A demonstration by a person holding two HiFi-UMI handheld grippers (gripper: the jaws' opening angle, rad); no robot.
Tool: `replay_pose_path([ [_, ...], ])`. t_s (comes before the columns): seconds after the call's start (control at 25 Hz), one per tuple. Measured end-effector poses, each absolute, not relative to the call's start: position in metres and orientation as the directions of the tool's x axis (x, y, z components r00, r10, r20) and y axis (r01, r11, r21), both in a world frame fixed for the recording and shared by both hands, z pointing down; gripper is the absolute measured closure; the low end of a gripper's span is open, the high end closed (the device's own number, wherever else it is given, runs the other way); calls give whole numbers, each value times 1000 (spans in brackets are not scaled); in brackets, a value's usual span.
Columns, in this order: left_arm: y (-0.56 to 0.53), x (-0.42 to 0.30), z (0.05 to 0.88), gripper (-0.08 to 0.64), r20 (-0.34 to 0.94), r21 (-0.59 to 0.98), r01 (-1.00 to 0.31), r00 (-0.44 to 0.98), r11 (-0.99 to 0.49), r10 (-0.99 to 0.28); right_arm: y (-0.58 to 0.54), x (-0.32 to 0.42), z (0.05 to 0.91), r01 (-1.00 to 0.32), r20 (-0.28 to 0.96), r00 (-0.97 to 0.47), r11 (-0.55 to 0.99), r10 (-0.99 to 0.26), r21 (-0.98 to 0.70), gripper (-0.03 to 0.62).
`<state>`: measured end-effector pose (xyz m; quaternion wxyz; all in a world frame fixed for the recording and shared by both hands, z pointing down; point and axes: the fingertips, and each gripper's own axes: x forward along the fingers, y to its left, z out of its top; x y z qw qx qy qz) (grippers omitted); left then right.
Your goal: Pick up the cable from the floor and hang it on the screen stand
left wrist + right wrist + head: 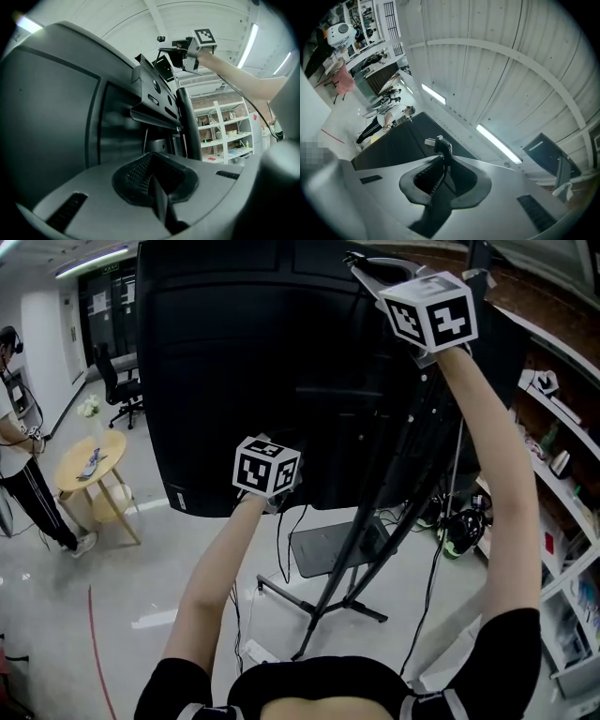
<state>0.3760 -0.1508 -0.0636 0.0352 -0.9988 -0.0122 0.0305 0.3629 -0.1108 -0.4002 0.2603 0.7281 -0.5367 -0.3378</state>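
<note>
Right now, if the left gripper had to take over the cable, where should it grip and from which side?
Probably the cable just below the right gripper, approached from underneath. It is pinched there with its bent plug poking out above, so only the stretch below gives a straight, narrow run. The left gripper is shut and must open first.

Matt black plastic screen back, smooth black metal stand, glossy pale floor, wooden side table.
</note>
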Motion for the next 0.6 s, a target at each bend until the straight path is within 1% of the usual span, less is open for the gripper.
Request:
replay_pose_path([
  [0.2, -129, 377, -48, 554, -46, -68, 50, 998, -996, 53, -65, 367, -406, -594, -247, 190, -311, -950, 742, 531],
  [0.44, -103, 369, -43, 554, -34, -107, 65, 997, -992, 70, 1, 363, -421, -578, -336, 185, -379, -924, 723, 531],
  [0.6, -78, 369, -46, 554, -48, -121, 90, 994, -988, 97, 24, 351, -403, -549, -314, 156, -346, -937, 761, 531],
])
